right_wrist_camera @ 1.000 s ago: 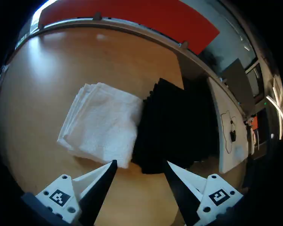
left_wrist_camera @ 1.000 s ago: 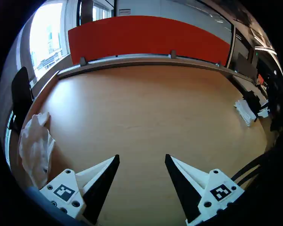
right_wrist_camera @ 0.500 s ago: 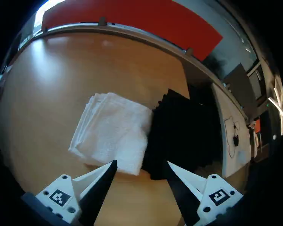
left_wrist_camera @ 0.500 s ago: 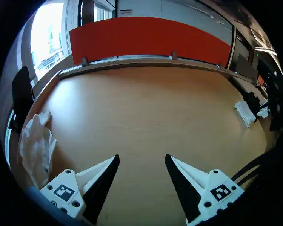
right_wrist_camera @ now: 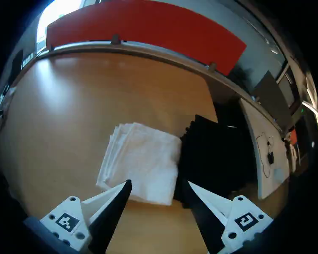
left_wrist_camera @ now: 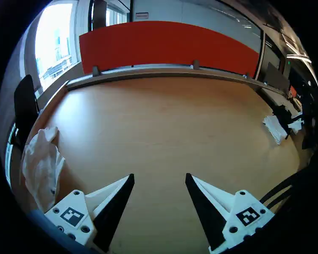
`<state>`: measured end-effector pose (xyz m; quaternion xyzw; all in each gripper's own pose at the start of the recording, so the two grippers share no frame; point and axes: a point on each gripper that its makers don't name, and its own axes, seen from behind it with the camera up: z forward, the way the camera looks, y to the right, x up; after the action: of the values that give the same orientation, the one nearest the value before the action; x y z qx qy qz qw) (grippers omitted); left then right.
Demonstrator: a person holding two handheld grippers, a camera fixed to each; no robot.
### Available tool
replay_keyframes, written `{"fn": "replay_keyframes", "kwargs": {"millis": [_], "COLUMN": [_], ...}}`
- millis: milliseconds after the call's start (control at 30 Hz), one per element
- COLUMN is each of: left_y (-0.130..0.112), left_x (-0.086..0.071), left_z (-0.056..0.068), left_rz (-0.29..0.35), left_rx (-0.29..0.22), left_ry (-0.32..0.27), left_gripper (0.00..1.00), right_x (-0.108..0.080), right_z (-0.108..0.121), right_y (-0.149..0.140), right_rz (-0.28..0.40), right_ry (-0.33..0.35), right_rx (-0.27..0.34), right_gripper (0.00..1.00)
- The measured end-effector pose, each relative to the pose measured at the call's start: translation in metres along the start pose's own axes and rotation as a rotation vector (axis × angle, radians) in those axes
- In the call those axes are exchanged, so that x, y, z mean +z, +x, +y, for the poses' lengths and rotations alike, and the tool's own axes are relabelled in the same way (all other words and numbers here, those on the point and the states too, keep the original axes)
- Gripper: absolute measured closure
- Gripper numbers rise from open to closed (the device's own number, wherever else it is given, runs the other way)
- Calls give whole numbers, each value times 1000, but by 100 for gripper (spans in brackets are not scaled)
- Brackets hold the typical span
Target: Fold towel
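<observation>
A folded white towel (right_wrist_camera: 142, 163) lies flat on the wooden table (right_wrist_camera: 74, 114), its right edge against a black mat (right_wrist_camera: 214, 161). My right gripper (right_wrist_camera: 158, 186) hovers open just in front of the towel's near edge, holding nothing. In the left gripper view the same folded towel (left_wrist_camera: 275, 128) sits small at the far right. A crumpled white towel (left_wrist_camera: 41, 163) lies at the table's left edge, left of my left gripper (left_wrist_camera: 159, 180), which is open and empty over bare wood.
A red divider panel (left_wrist_camera: 167, 44) runs along the table's far edge. A black chair (left_wrist_camera: 23, 108) stands past the left edge by the windows. A neighbouring white desk (right_wrist_camera: 267, 158) with a cable lies right of the black mat.
In the right gripper view the folded towel has shifted right and looks smaller, so the right gripper has drawn back from it. The left gripper view has barely moved.
</observation>
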<state>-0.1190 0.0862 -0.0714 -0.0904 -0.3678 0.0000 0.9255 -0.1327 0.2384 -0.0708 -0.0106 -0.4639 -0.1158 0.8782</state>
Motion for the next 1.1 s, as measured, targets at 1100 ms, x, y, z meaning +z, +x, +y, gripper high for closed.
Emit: {"fn": "replay_keyframes", "kwargs": {"millis": [1100], "left_y": [56], "left_x": [-5], "left_z": [-21], "left_rz": [127], "left_rx": [-42], "left_ry": [50], "left_gripper": [11], "right_x": [-22], "right_z": [-14], "right_y": [67], "right_rz": [305], "right_ry": [-51], "right_rx": [320], "right_gripper": [8]}}
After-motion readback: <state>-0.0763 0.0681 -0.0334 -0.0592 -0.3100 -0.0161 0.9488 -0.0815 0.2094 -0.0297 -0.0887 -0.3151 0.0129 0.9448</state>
